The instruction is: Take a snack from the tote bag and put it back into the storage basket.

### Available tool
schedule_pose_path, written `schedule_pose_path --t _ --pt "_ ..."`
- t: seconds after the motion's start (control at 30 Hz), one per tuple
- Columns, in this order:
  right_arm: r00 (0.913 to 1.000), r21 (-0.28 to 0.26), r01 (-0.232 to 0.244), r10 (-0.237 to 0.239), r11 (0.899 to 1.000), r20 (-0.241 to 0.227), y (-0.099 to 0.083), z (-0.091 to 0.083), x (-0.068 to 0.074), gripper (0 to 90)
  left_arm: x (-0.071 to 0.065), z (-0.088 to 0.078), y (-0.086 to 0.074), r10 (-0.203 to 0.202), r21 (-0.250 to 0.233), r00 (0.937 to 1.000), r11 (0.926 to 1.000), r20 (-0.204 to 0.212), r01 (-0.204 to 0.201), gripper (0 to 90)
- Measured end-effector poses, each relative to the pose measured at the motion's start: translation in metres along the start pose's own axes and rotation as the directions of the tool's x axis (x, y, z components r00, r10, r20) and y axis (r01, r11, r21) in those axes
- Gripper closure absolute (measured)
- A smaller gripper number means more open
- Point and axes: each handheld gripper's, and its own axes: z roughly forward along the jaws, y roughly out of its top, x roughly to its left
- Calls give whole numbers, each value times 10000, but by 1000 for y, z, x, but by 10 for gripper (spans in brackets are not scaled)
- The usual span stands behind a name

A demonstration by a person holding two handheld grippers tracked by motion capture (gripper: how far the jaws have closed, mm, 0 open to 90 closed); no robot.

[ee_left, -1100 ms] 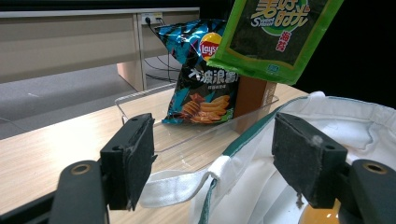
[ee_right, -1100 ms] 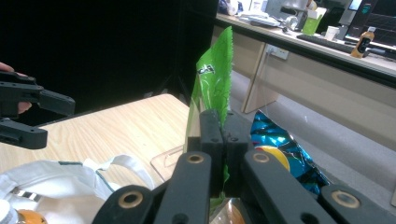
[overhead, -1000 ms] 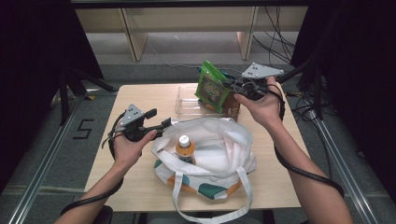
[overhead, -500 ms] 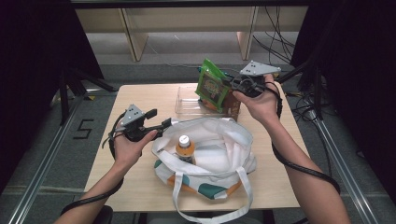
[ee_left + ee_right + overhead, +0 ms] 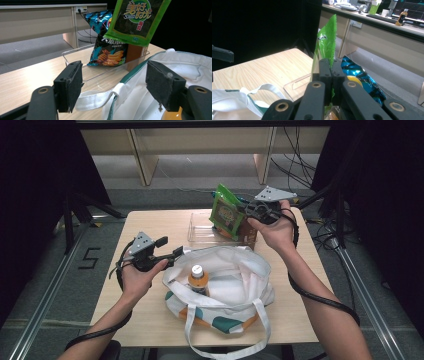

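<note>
Green snack packet (image 5: 227,211) hangs upper centre of the high view, pinched along its edge between the pressed-together jaws of the right gripper (image 5: 248,212), above a clear plastic tray (image 5: 200,230) at the far side of the wooden table (image 5: 150,227). In the right gripper view the packet (image 5: 325,42) stands on edge between the black jaws, a blue chip bag (image 5: 359,75) just behind it. In the left gripper view the blue bag (image 5: 107,40) leans in the tray (image 5: 75,53) beneath the green packet (image 5: 136,18). Lower centre of the high view, a white tote bag (image 5: 225,285) lies open with an orange bottle (image 5: 198,279) inside. At its left rim, the left gripper (image 5: 176,253) holds its jaws spread, the bag's white edge (image 5: 130,85) lying between them.
</note>
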Motion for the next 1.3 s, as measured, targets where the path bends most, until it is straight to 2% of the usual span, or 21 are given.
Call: schedule_pose_path --t 0.03,0.07,0.13,0.27,0.3,0.37,0.4,0.47,0.5,0.57,0.73,0.8,0.83,0.93,1.03,1.07,1.1,1.13,1.17,1.2,1.3 --pt "10000 -50 2 -1 10000 86 0 1 0 900 0 0 0 51 2 10000 10000 4 -51 292" --pt "9998 67 -175 176 9998 -43 0 1 1 900 0 0 0 9 6 10000 10000 3 -9 292" --pt "10000 18 15 -15 10000 52 0 2 0 900 0 0 0 36 12 10000 10000 15 -36 291" --pt "10000 170 -58 59 9998 -6 0 4 1 900 0 0 0 118 25 9999 9999 7 -118 292" --pt "9999 67 126 -127 9999 59 0 6 -1 900 0 0 0 131 22 9999 9999 6 -131 292" --pt "9999 162 -102 103 9998 -56 0 7 1 900 -1 0 0 53 18 10000 10000 11 -53 291" --pt "9999 69 139 -139 9999 19 0 8 0 900 0 0 0 115 17 9999 9999 12 -115 291" --pt "10000 123 -1 1 9999 -30 -1 9 1 900 0 0 0 31 -6 10000 10000 15 -31 291" --pt "9999 76 64 -64 10000 106 -1 10 1 900 0 0 0 22 -9 10000 10000 18 -22 291" --pt "9999 118 59 -58 9999 -90 -1 12 0 900 0 0 0 20 -21 10000 10000 8 -20 291" --pt "9998 65 177 -178 9998 119 -2 15 -2 900 0 0 0 32 -3 10000 10000 7 -32 291" --pt "9999 157 -34 33 9999 116 -3 16 -2 900 0 0 0 62 6 10000 10000 3 -62 291" --pt "9999 143 114 -114 9998 18 -3 17 -3 900 0 0 0 101 10 9999 9999 4 -101 291" --pt "9999 222 -120 118 9997 87 -3 17 -3 900 -1 0 0 77 8 10000 10000 7 -77 291" --pt "9997 132 211 -213 9997 157 -4 20 -5 900 -1 0 0 49 9 10000 10000 5 -49 291" --pt "9998 167 82 -85 9998 193 -5 20 -4 900 0 0 0 109 20 9999 9999 -4 -109 291" --pt "9995 160 212 -215 9996 237 -5 21 -5 900 0 0 0 108 12 9999 9999 8 -108 291" --pt "9999 257 73 -76 9996 132 -5 22 -4 900 0 0 0 52 8 10000 10000 11 -52 291" --pt "9995 231 216 -221 9995 209 -5 22 -5 900 0 0 0 64 16 10000 10000 8 -64 291" --pt "9998 296 60 -65 9995 166 -6 22 -4 900 0 0 0 61 16 10000 10000 16 -61 291" --pt "9997 244 125 -130 9996 199 -6 24 -4 900 0 0 0 46 8 10000 10000 16 -46 291"
